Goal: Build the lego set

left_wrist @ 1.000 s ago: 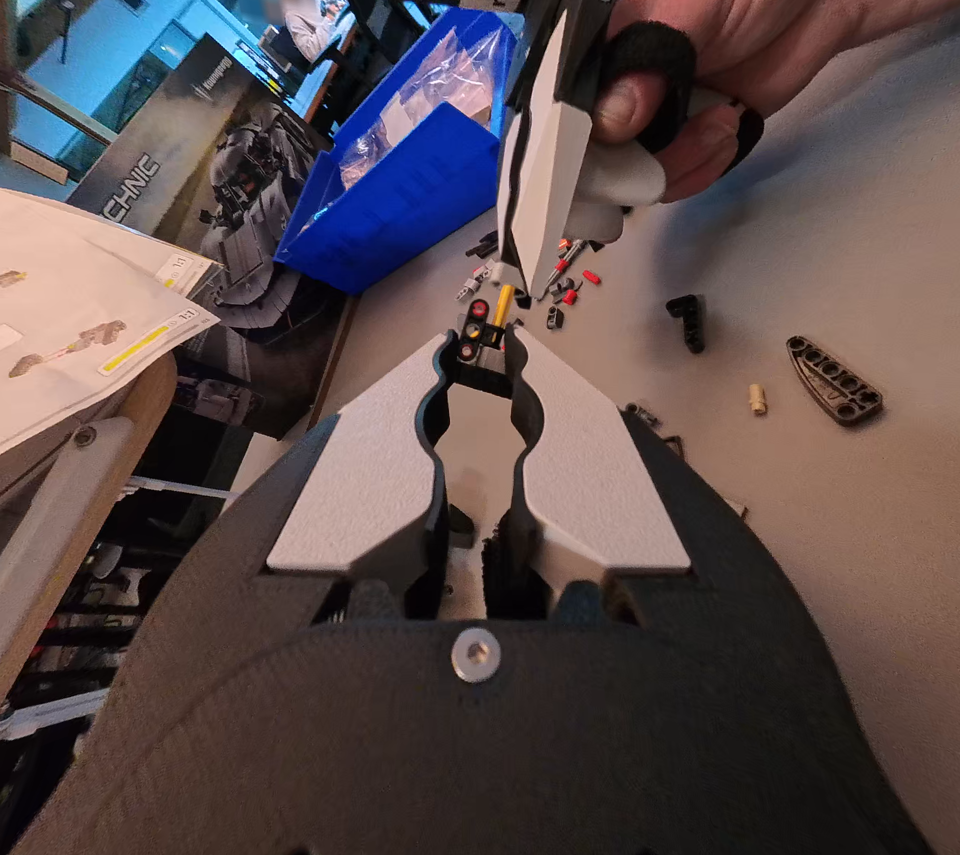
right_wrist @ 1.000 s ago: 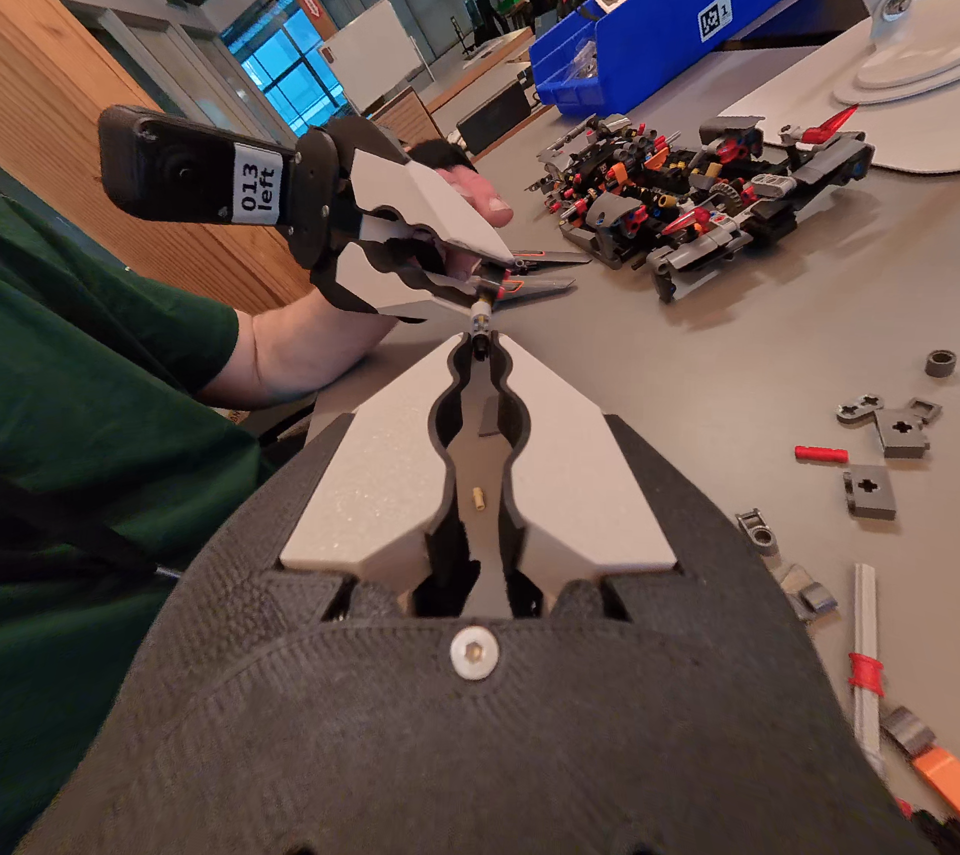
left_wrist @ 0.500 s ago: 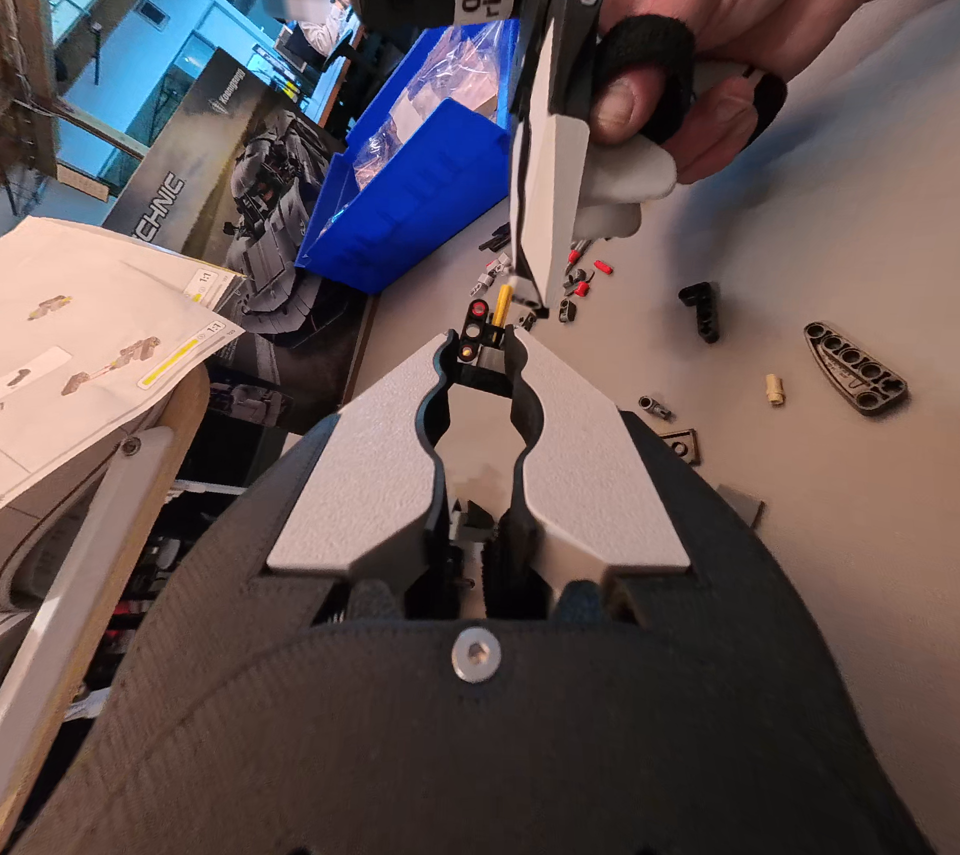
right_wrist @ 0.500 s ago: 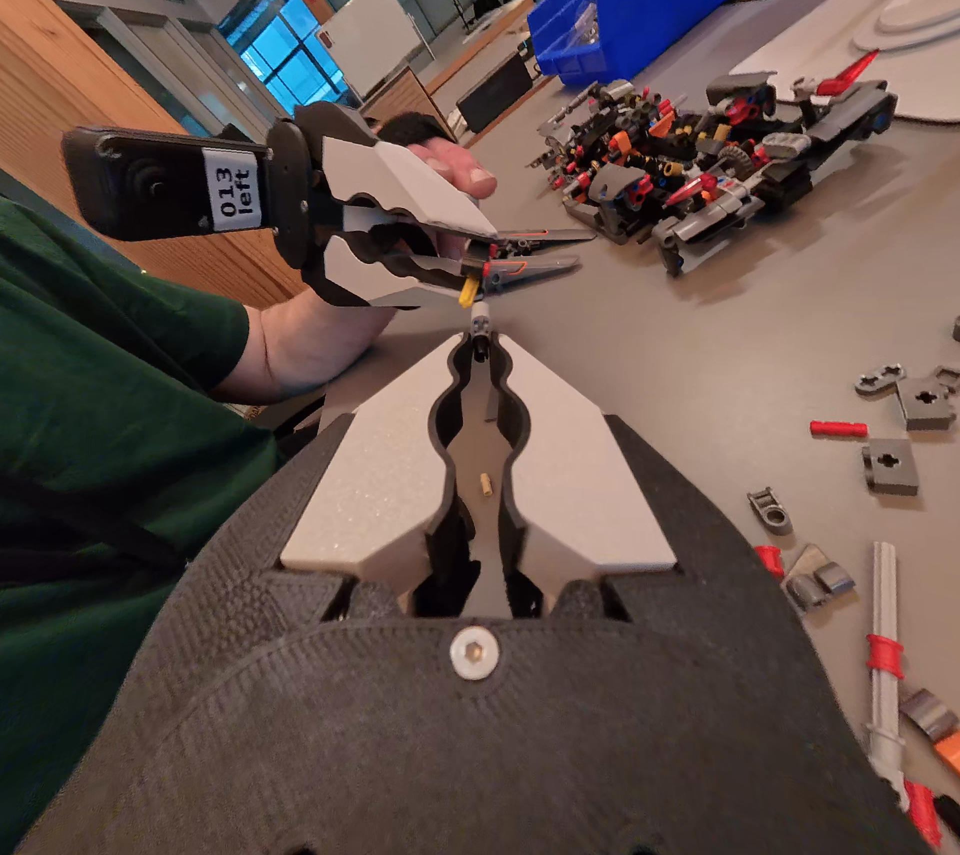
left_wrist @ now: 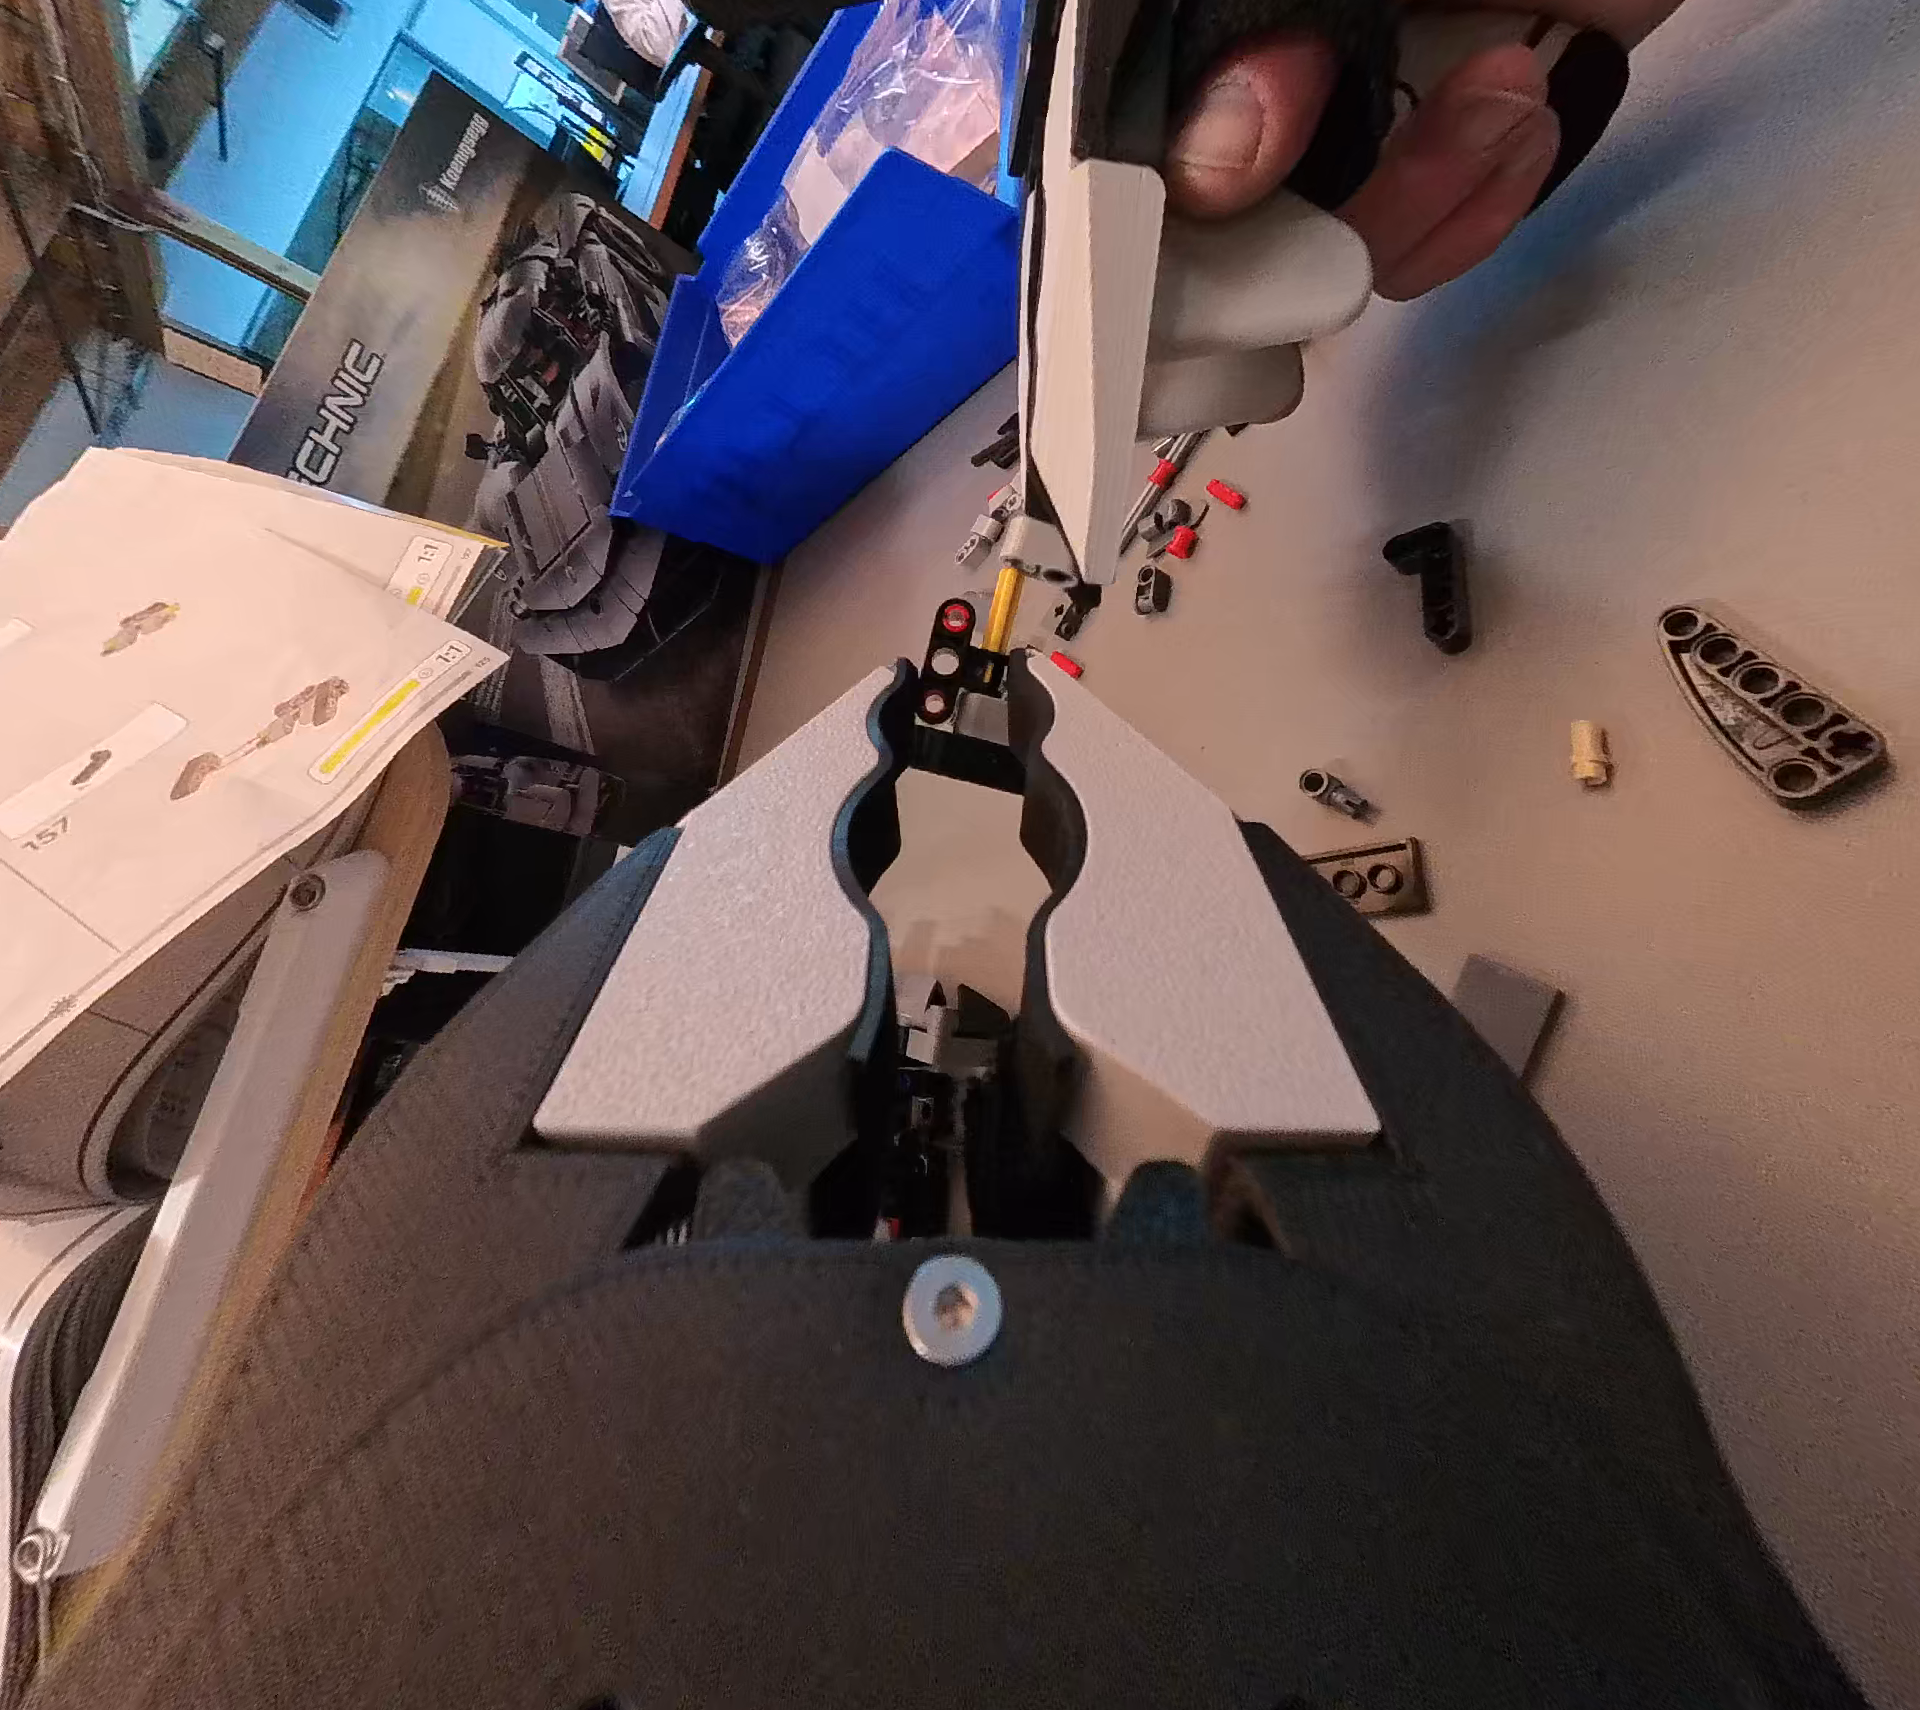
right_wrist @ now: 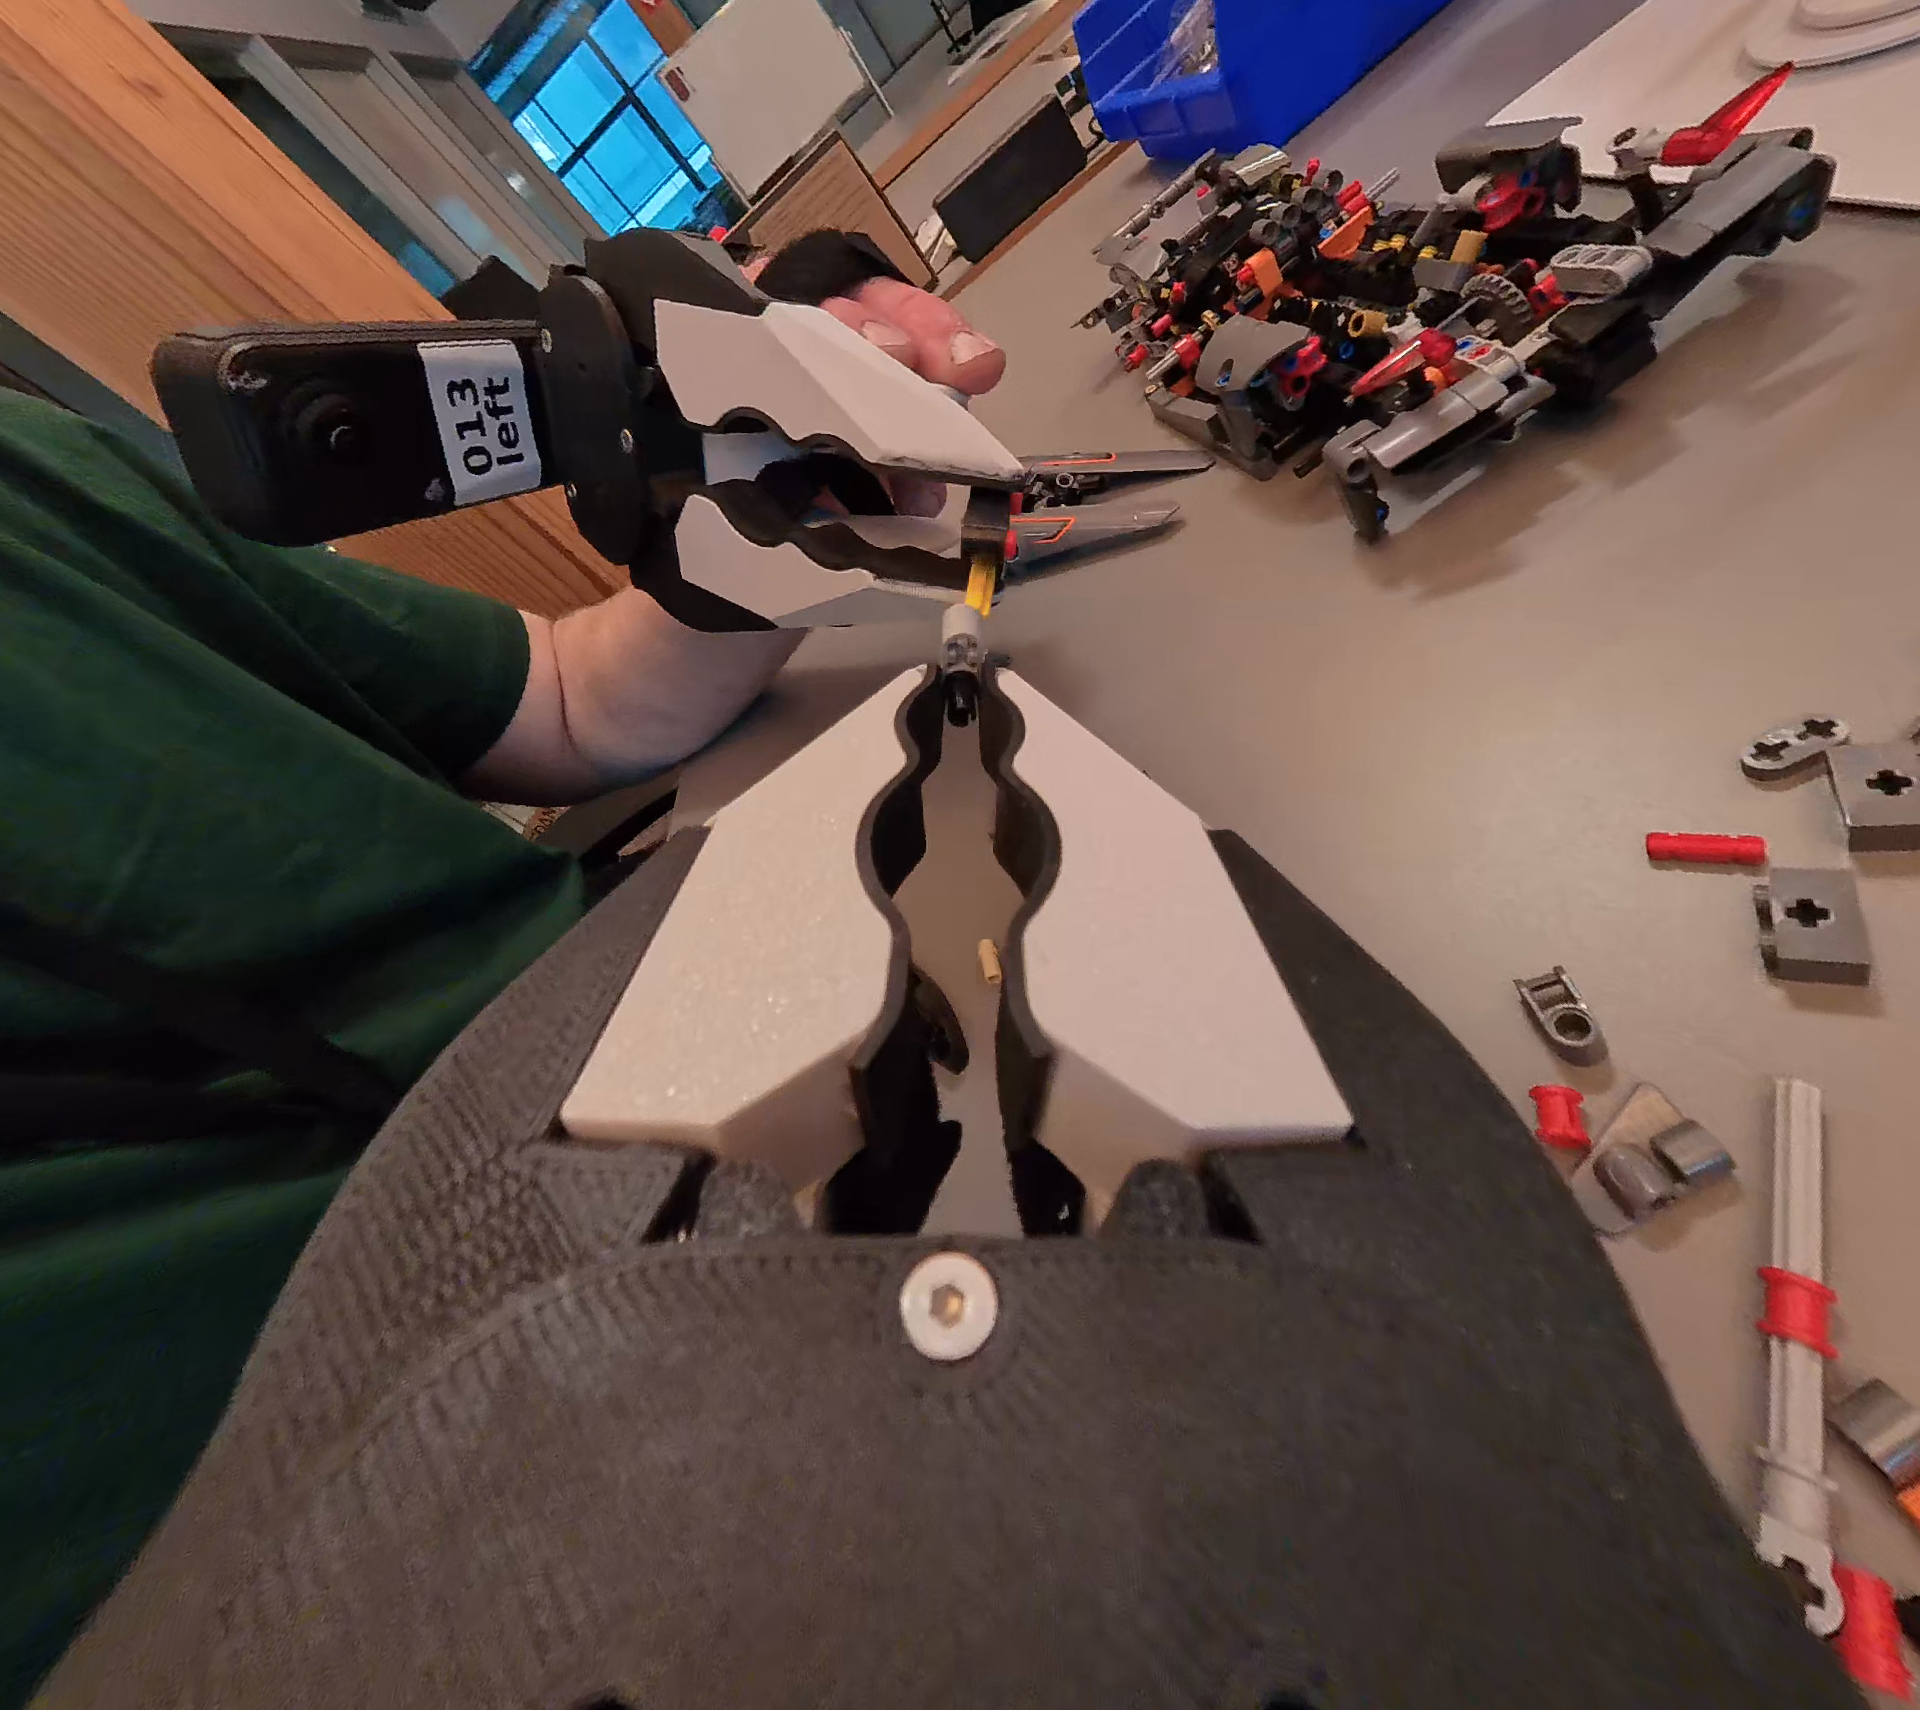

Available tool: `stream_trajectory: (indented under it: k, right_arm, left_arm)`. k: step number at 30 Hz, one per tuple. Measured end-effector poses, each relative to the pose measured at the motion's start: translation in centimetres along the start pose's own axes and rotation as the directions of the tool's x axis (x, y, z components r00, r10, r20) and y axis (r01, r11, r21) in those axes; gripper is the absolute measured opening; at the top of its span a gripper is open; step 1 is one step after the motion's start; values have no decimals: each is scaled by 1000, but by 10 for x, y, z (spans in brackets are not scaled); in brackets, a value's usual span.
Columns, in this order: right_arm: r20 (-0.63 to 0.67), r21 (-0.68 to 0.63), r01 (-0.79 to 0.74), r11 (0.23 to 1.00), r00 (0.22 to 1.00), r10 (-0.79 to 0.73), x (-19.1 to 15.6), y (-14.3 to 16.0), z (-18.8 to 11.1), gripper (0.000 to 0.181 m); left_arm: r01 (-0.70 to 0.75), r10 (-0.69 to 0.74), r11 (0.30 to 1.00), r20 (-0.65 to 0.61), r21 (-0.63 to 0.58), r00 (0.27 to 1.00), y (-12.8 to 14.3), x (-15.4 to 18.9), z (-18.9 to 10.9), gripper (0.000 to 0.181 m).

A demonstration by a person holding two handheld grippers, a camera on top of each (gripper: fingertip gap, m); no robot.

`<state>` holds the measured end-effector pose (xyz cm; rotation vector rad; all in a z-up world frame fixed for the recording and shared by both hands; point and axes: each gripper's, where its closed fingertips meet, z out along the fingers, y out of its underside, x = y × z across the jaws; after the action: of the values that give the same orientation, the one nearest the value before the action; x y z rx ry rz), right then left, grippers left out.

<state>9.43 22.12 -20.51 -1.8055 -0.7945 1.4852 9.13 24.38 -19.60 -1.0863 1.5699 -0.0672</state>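
Grey table [right_wrist: 1403, 673] in workshop hall, loose Lego parts scattered. Half-built car model [right_wrist: 1455, 310] far right. Blue bin [left_wrist: 821, 372] far left, clear parts bags inside. Left gripper [left_wrist: 961, 673] clamped on small black beam assembly [left_wrist: 951, 673] with yellow axle [left_wrist: 1005, 611] protruding. Right gripper [right_wrist: 961, 673] pinched on grey connector [right_wrist: 961, 630] at axle tip. Likely step: sliding connector along axle; keep both aligned, push straight, steady grip.

Yellow axle [left_wrist: 1006, 611] joins black assembly [left_wrist: 961, 704], seemingly grey connector [right_wrist: 961, 627].
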Motion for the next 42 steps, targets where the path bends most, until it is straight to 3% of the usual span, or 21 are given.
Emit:
stream_trajectory:
  k: [16,25,42]
  right_arm:
    - [-21,-34,-10,999,1000,10,2,5,1,4]
    - [-43,-159,0,987,999,-7,5,23,1,4]
    - [9,-265,39,963,999,-38,-4,40,2,2]
  left_arm:
    - [-40,40,999,-16,-9,999,-1,5,0,15]
    - [-162,159,985,-70,-51,985,0,21,0,14]
    - [-197,189,979,-145,-46,971,-4,37,-4,13]
